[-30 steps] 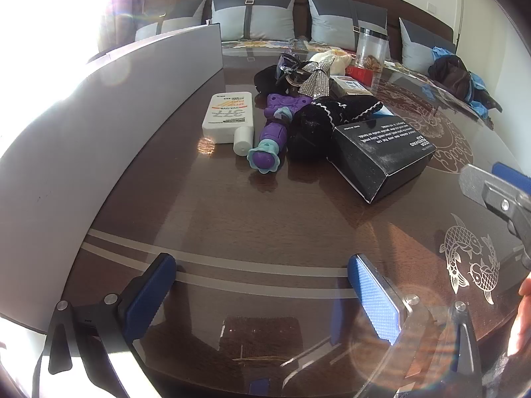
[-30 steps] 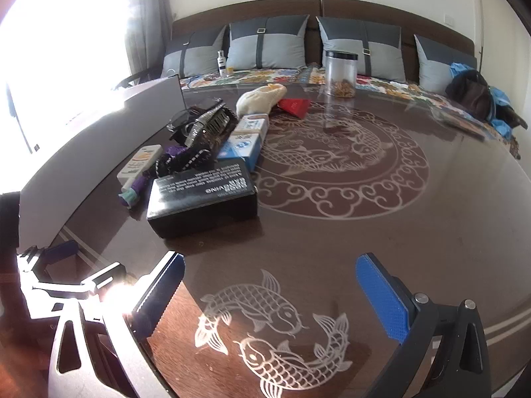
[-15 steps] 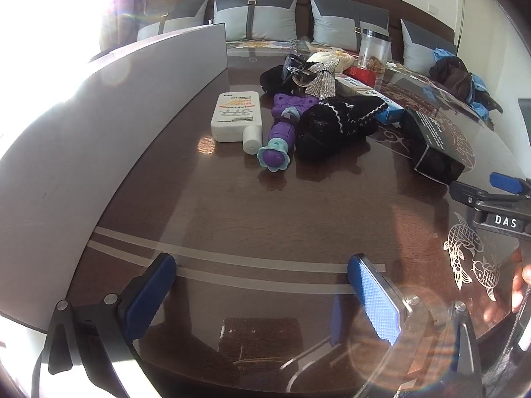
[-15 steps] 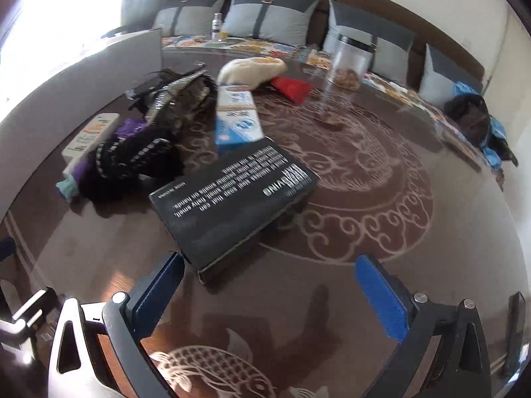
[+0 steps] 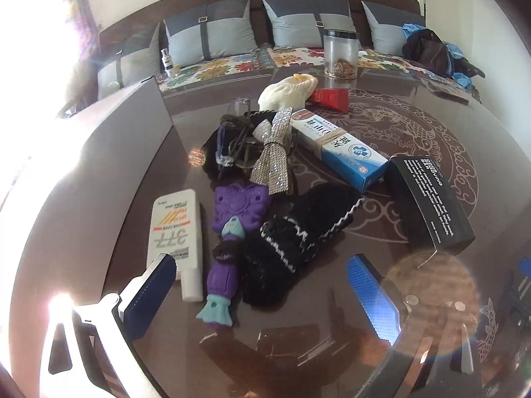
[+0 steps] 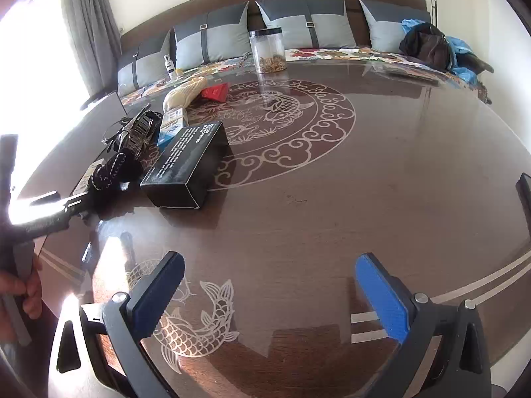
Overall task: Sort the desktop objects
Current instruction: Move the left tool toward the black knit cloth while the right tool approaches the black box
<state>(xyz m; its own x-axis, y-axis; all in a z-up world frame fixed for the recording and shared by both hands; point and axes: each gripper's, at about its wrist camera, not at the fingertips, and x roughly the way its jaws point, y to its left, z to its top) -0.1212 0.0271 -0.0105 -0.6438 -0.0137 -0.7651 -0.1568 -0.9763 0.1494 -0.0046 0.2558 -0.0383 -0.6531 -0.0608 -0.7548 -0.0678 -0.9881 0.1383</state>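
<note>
A heap of objects lies on the round brown table (image 5: 332,298). Just ahead of my open left gripper (image 5: 262,282) lie a white lotion tube (image 5: 176,232), a purple toy wand (image 5: 232,238) and a black knitted glove (image 5: 298,232). Behind them are a silver bow (image 5: 273,146), tangled glasses (image 5: 232,139), a blue-white toothpaste box (image 5: 338,146), a cream sock (image 5: 288,91) and a red packet (image 5: 330,98). A black box (image 5: 428,199) (image 6: 187,165) lies to the right. My right gripper (image 6: 268,292) hangs open over the fish inlay (image 6: 195,325), empty.
A clear jar (image 6: 268,49) stands at the table's far side. A grey curved panel (image 5: 83,182) rises along the left rim. A sofa with grey cushions (image 5: 298,20) and a dark bag (image 6: 428,44) lies beyond. A hand (image 6: 20,295) holds the left gripper's handle.
My left gripper has moved forward and closer to the heap, so the tube, wand and glove lie right before its fingers. My right gripper has pulled back from the black box.
</note>
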